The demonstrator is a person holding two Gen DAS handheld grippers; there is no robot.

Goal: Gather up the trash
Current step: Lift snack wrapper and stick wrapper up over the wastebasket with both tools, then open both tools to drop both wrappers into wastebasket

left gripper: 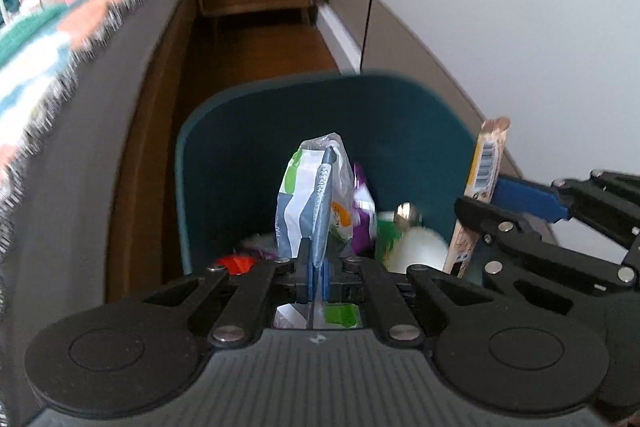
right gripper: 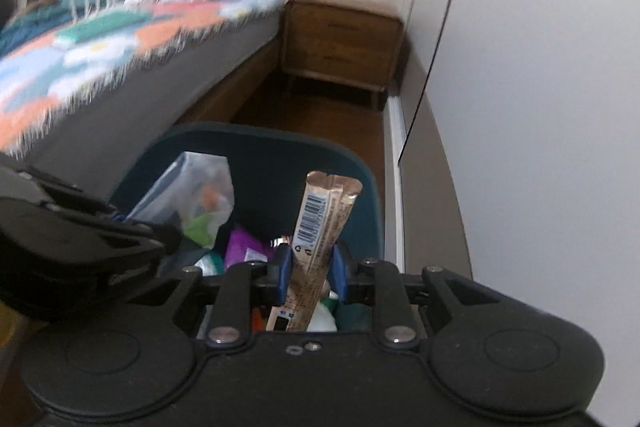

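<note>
- We keep the left gripper [left gripper: 316, 267] clamped on the pouch [left gripper: 310, 203] and the right gripper [right gripper: 310, 267] on the box [right gripper: 320, 227].
- We release both only once centred over the bin [left gripper: 256, 155], mid-frame, clear of its rim.

A barcode shows on the wrapper [right gripper: 320, 223]; its digits seem unreadable.

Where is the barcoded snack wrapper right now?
The snack wrapper stands clamped in the right hand-held gripper, above the teal trash bin, beside the bed.
</note>
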